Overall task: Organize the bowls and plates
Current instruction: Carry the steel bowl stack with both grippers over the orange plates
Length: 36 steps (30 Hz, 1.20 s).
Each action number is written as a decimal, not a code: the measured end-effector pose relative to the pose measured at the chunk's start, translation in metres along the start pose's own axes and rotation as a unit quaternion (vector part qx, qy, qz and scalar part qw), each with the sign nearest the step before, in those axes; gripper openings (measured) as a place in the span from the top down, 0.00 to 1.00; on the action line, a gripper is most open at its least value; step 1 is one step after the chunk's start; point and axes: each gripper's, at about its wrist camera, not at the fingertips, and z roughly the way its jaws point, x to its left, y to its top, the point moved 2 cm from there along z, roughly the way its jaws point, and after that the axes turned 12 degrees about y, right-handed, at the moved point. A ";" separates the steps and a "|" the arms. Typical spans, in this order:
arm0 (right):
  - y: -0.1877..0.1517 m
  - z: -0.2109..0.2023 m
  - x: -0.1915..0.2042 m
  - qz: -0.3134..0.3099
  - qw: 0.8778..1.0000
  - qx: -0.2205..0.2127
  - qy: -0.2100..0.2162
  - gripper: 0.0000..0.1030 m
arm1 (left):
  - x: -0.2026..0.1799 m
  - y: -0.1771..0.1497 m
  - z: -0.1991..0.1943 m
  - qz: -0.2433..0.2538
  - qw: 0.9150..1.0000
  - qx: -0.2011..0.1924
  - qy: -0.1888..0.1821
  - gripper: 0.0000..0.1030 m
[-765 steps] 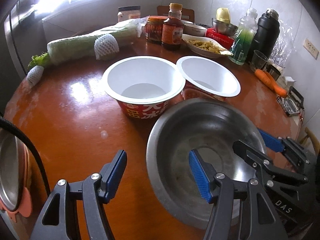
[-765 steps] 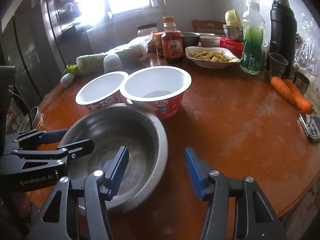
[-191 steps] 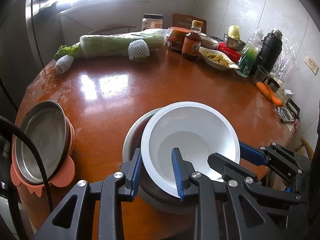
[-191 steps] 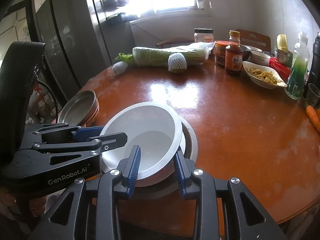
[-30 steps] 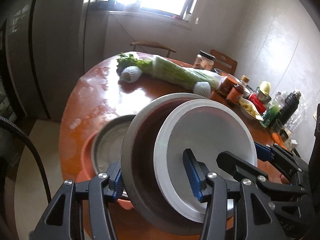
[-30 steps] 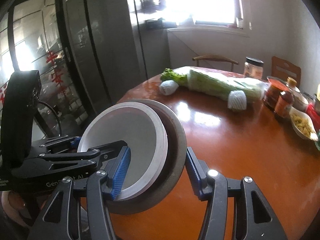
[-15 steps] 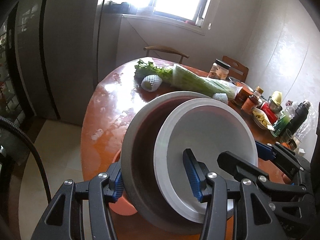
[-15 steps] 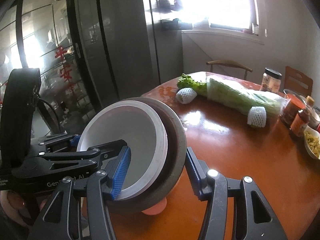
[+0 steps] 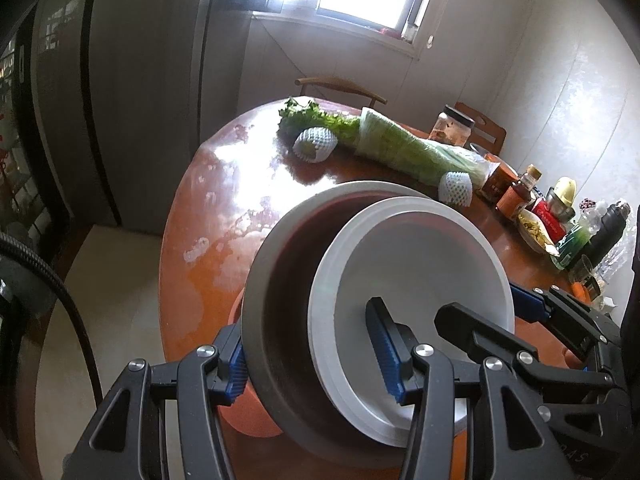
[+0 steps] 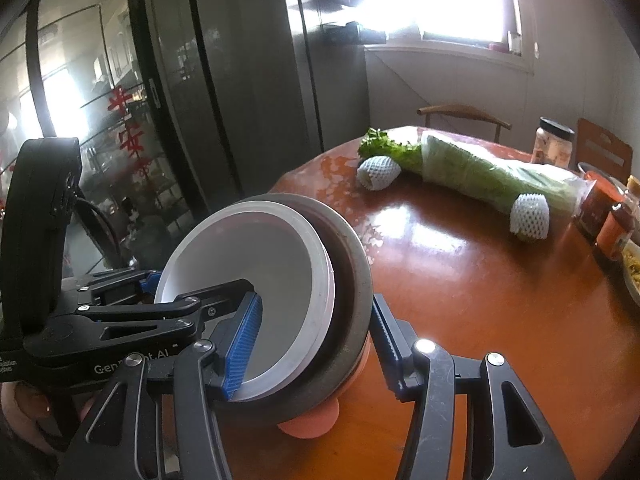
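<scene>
A steel bowl [image 9: 276,280] with white paper bowls [image 9: 420,264] nested inside is held by both grippers. My left gripper [image 9: 312,356] is shut on the stack's near rim, one finger outside the steel wall, one inside the white bowl. My right gripper [image 10: 312,344] is shut on the opposite rim [image 10: 352,264] the same way. The stack sits over an orange plate [image 10: 312,424], [image 9: 248,416] at the table's near edge; the steel plate on it is hidden. Whether the stack rests on it I cannot tell.
A round brown table [image 9: 224,208] carries wrapped greens [image 9: 400,148], two netted fruits [image 9: 314,146], jars, sauce bottles [image 9: 520,188] and a dish of food at the far right. A fridge [image 10: 248,80] and glass door stand left. A chair [image 10: 464,116] stands behind.
Both grippers with the bowl stack have tilted up and drawn back over the orange plate; more of the room and table's far side shows now.
</scene>
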 end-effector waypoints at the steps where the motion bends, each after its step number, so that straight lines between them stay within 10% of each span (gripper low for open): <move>1: -0.001 0.001 0.000 0.001 1.000 0.002 0.000 0.45 | 0.001 -0.001 0.003 -0.001 1.000 0.002 -0.001 0.49; 36: -0.012 0.020 -0.008 0.017 1.000 0.017 -0.002 0.46 | 0.003 -0.007 0.028 0.007 1.000 0.012 0.017 0.49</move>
